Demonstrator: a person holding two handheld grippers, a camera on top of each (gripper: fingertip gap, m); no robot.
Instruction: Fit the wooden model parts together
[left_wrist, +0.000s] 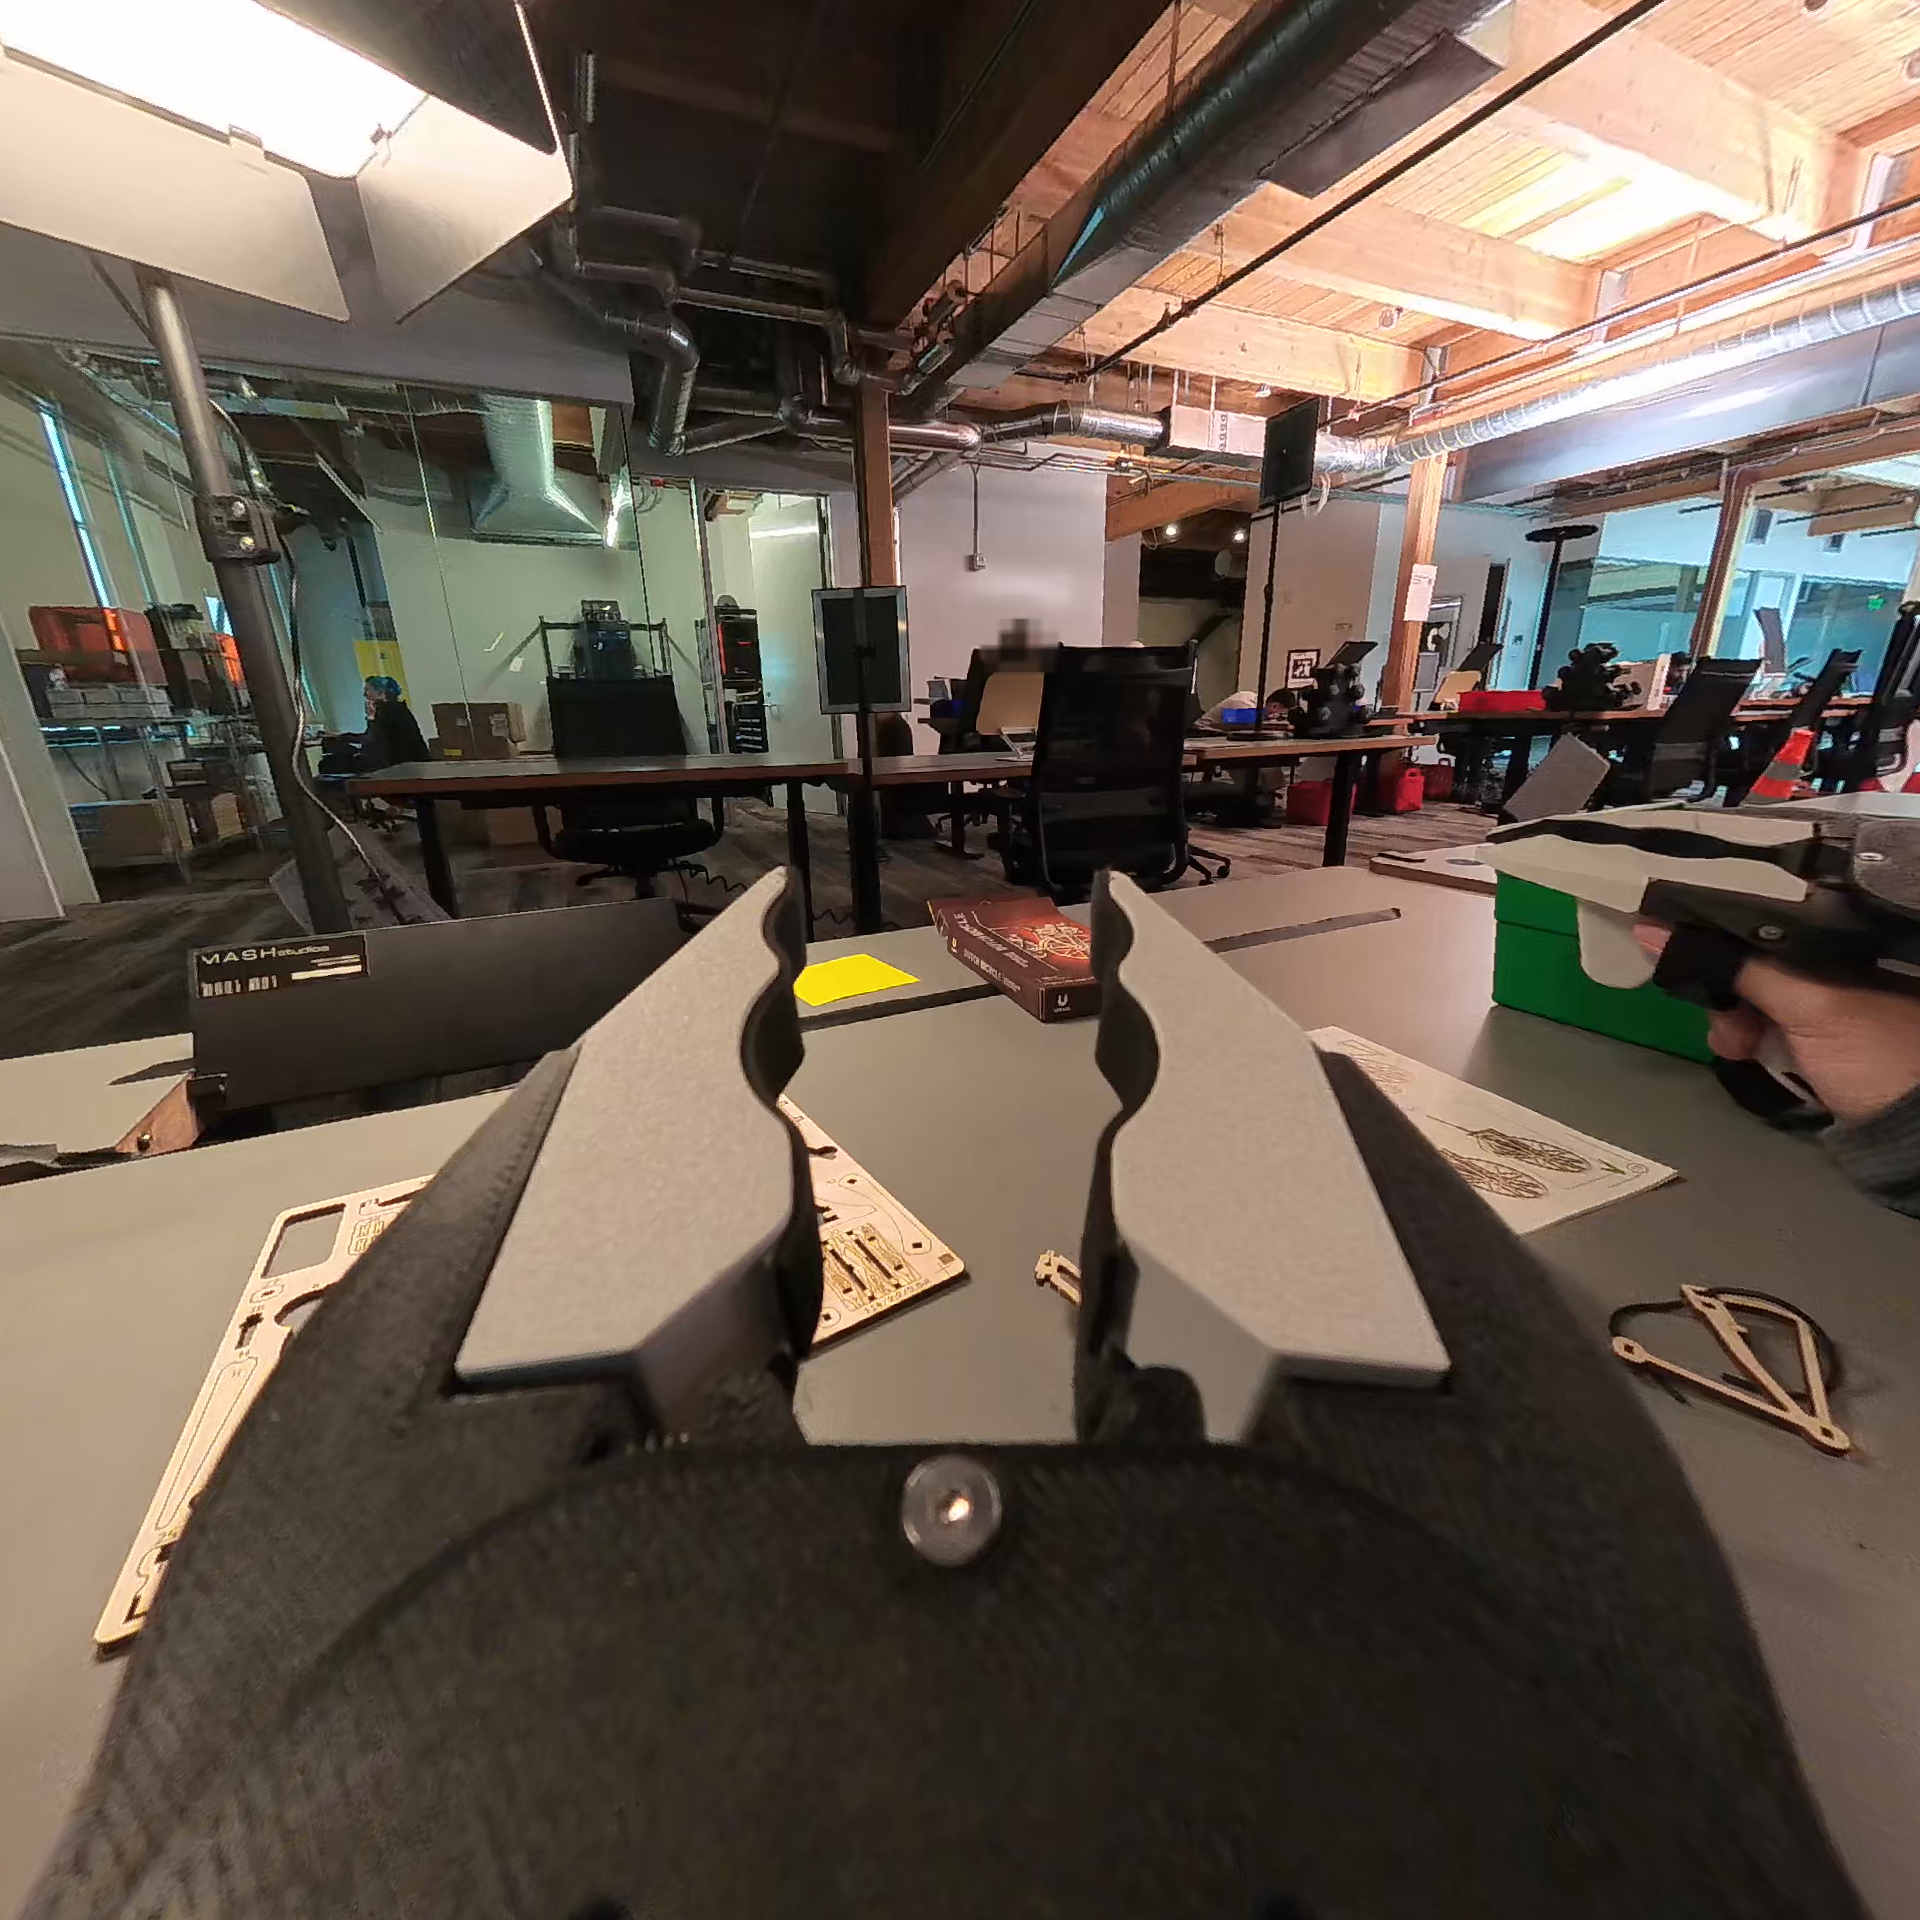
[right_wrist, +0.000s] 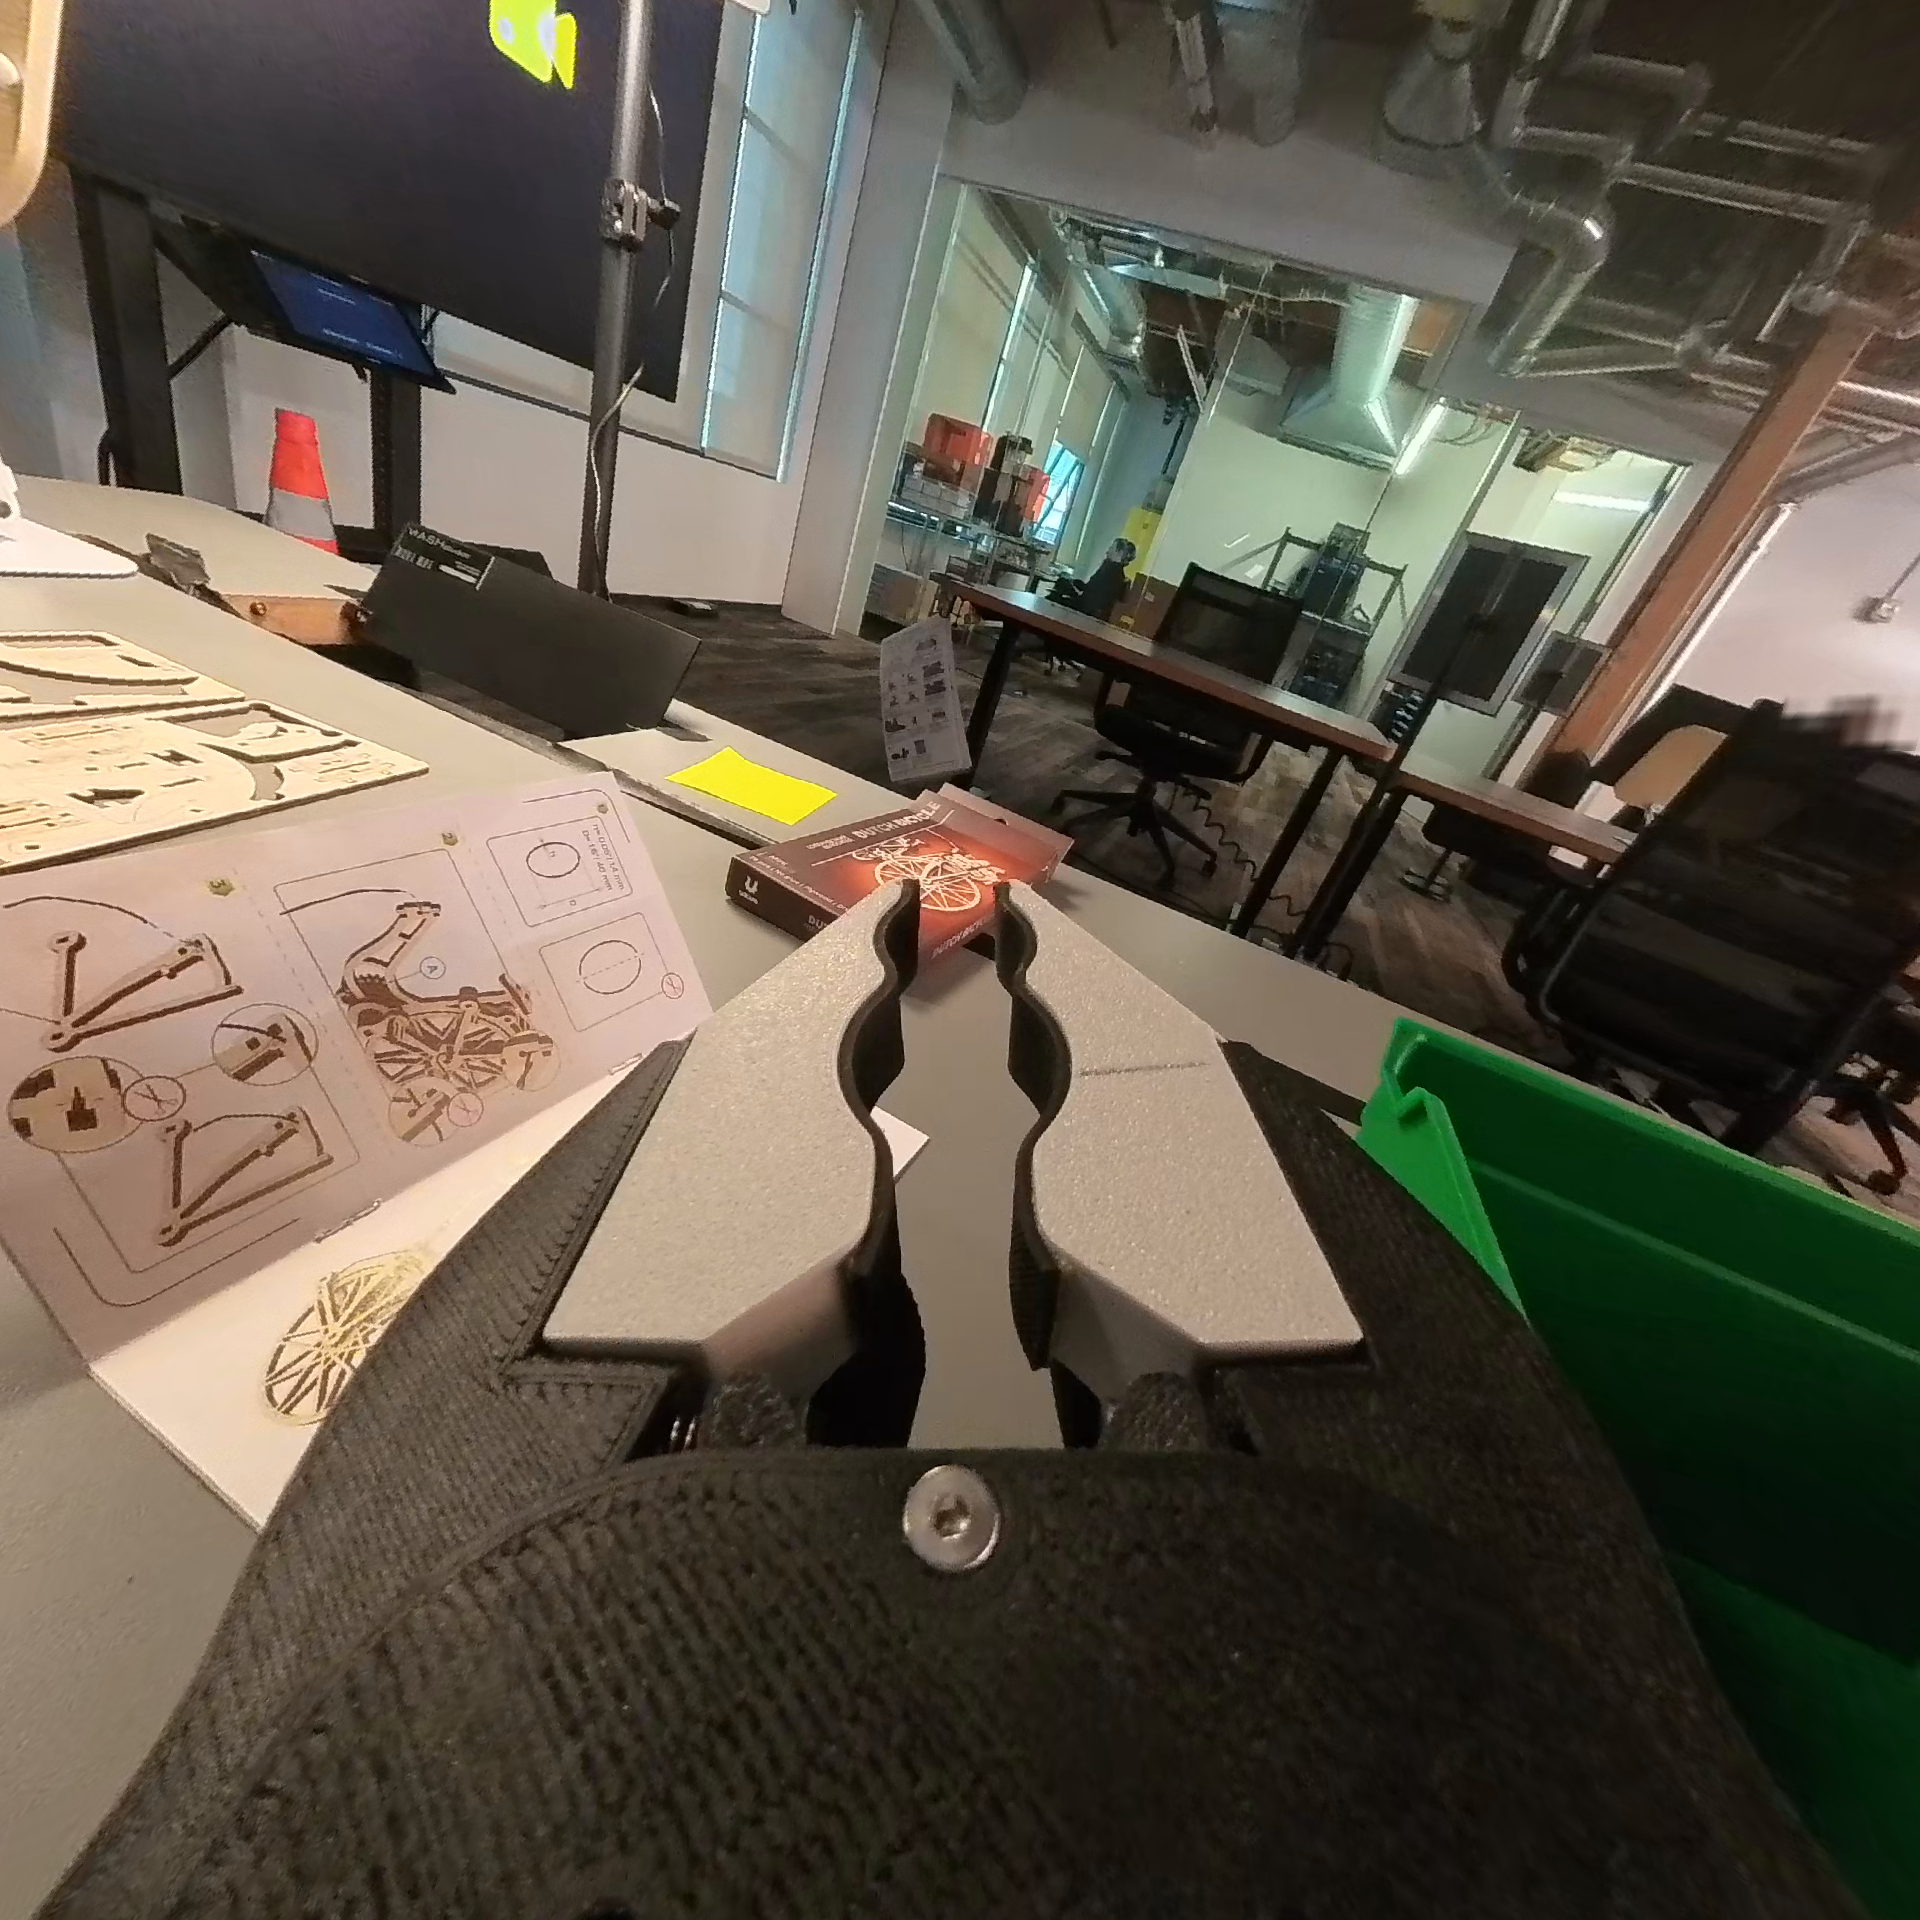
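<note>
Left gripper (left_wrist: 945, 914) spread wide and empty above the wood sheet (left_wrist: 883, 1262), right gripper (right_wrist: 951, 899) narrowly parted, empty, near the green bin (right_wrist: 1662, 1299); triangular frame piece (left_wrist: 1730, 1366) flat on table (left_wrist: 1039, 1122).

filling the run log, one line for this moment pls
left gripper open, empty | right gripper open, empty | wooden frame piece loose on table

Two wooden sheets (right_wrist: 156, 748) (left_wrist: 883, 1262), one triangular frame (left_wrist: 1730, 1366), one small loose piece (left_wrist: 1057, 1273), one box (right_wrist: 894, 883), one green bin (right_wrist: 1683, 1299).
</note>
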